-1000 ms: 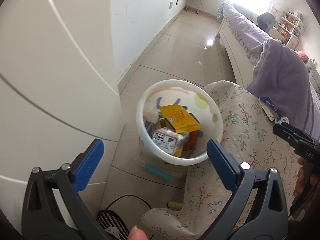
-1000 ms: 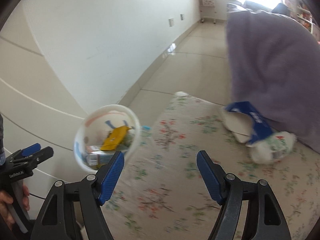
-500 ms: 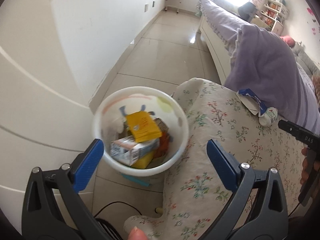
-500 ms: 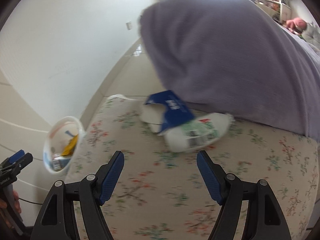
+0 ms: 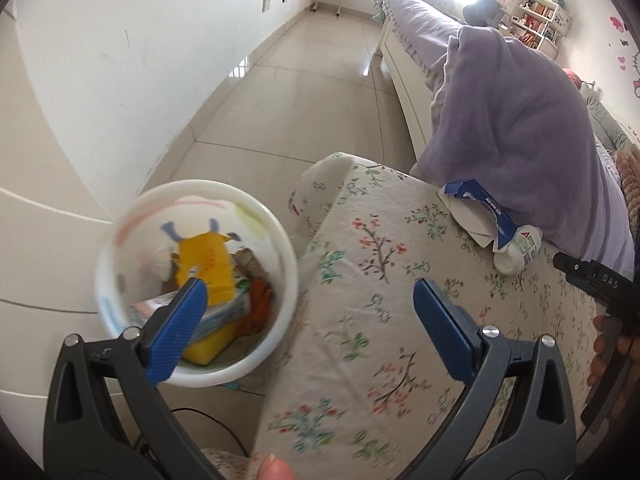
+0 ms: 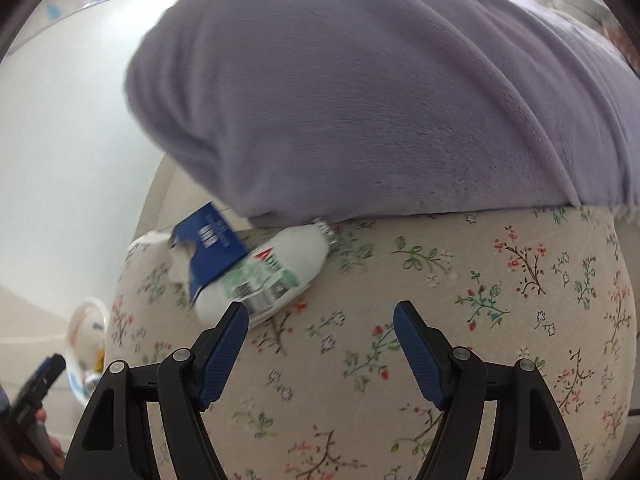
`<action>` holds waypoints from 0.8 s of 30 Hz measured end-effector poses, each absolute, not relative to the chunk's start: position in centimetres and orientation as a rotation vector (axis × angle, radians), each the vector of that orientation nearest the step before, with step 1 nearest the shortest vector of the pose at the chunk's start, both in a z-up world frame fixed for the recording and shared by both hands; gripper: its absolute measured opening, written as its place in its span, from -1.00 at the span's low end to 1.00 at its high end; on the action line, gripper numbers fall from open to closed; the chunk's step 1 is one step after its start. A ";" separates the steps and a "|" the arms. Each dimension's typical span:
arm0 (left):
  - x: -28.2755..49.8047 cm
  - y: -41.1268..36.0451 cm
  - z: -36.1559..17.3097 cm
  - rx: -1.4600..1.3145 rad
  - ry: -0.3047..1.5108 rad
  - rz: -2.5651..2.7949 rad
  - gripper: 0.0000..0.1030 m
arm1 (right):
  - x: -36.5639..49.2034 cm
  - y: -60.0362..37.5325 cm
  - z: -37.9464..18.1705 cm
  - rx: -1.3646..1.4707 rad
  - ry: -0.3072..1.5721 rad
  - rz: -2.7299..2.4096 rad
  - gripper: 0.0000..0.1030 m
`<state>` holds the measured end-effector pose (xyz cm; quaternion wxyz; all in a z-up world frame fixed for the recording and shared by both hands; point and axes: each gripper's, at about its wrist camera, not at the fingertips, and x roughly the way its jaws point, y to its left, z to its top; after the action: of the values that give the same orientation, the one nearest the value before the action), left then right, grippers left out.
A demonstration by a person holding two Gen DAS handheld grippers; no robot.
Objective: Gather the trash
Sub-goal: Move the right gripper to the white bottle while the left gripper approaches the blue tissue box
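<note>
I can read little here. The black body of the right gripper (image 5: 600, 284), at the right edge of my left wrist view, carries the white letters "DAS". The white bottle (image 5: 518, 250) lying on the floral cover shows red letters that begin with "A"; the rest is blurred. The torn blue carton (image 6: 212, 246) bears white print too smeared to make out.

A home bedroom: bed (image 5: 404, 36), purple blanket (image 5: 516, 128), toy shelf (image 5: 540, 20).
</note>
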<state>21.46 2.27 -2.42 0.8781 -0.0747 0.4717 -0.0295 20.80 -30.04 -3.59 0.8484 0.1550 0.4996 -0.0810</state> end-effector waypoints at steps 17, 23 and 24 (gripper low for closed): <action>23.6 0.7 -2.9 -0.153 0.971 -0.064 0.98 | 26.0 -26.5 -6.6 0.460 1.096 -0.193 0.49; 23.6 0.4 -3.1 -0.137 0.982 -0.073 0.98 | 26.7 -25.4 -7.4 0.410 1.107 -0.221 0.49; 23.6 0.4 -3.1 -0.138 0.983 -0.074 0.98 | 27.0 -25.3 -7.5 0.398 1.109 -0.223 0.49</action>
<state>23.61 0.40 -3.10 0.8788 -0.0662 0.4713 -0.0355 26.99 -25.27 -7.52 0.8257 0.1875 0.5217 -0.1049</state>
